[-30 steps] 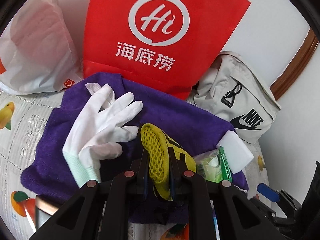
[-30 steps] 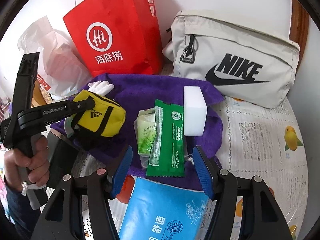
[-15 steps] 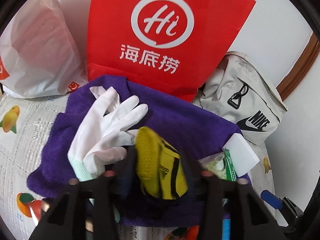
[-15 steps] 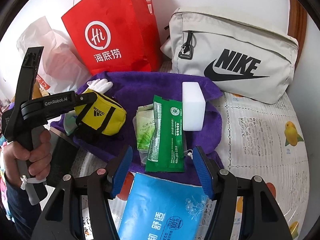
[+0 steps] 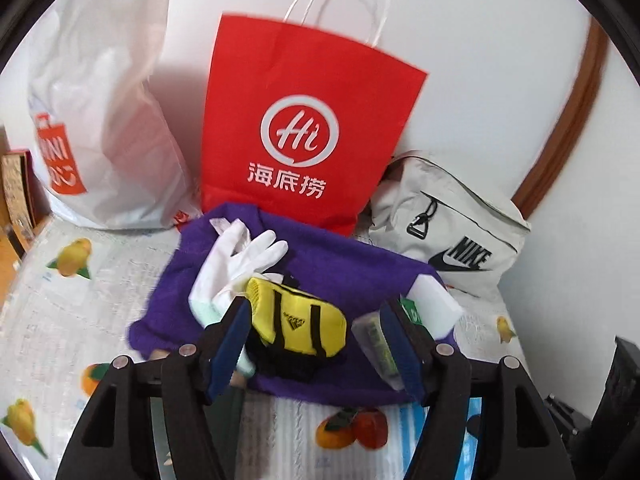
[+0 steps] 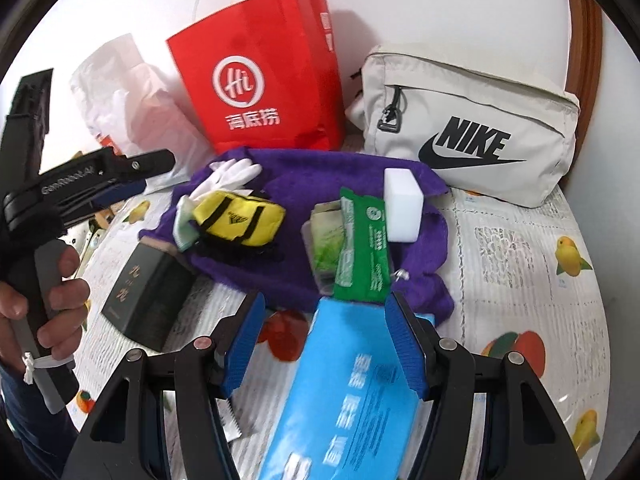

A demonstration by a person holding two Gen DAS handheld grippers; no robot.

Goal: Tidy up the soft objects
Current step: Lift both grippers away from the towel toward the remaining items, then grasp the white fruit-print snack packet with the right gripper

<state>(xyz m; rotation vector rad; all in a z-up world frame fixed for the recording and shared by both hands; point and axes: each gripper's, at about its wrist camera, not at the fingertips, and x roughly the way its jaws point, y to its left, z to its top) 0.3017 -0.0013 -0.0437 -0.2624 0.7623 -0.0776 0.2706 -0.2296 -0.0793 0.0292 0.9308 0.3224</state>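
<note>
On the purple towel (image 5: 332, 264) spread over my fruit-print table (image 5: 80, 304), the soft things lie in a loose row. At its left end a white glove (image 5: 240, 256) lies flat with the fingers toward the red paper bag (image 5: 308, 120), and the yellow pouch (image 5: 296, 320) with black straps rests against the glove's cuff side, partly on it. My left gripper (image 5: 316, 340) has its jaws spread wide, one blue pad on each side of the pouch, gripping nothing; from the right wrist view I see the same tool held off to the left, clear of the pouch (image 6: 240, 220).

Right of the pouch lies a pale green packet (image 6: 326, 236) with a dark green sachet (image 6: 362, 248) overlapping it, and a white sponge block (image 6: 402, 208) sits just beside the sachet at the towel's right edge. My right gripper (image 6: 324, 344) is also released, jaws apart, with a blue tissue pack (image 6: 348, 392) lying between and below the pads; I cannot tell whether the pads touch it. The pack's far end meets the near end of the sachet.

Behind the towel the red paper bag stands upright against the wall, a white plastic bag (image 5: 104, 120) to its left and a beige Nike bag (image 6: 472, 128) to its right. A black box (image 6: 148, 292) with gold characters lies on the table by the towel's near left corner.
</note>
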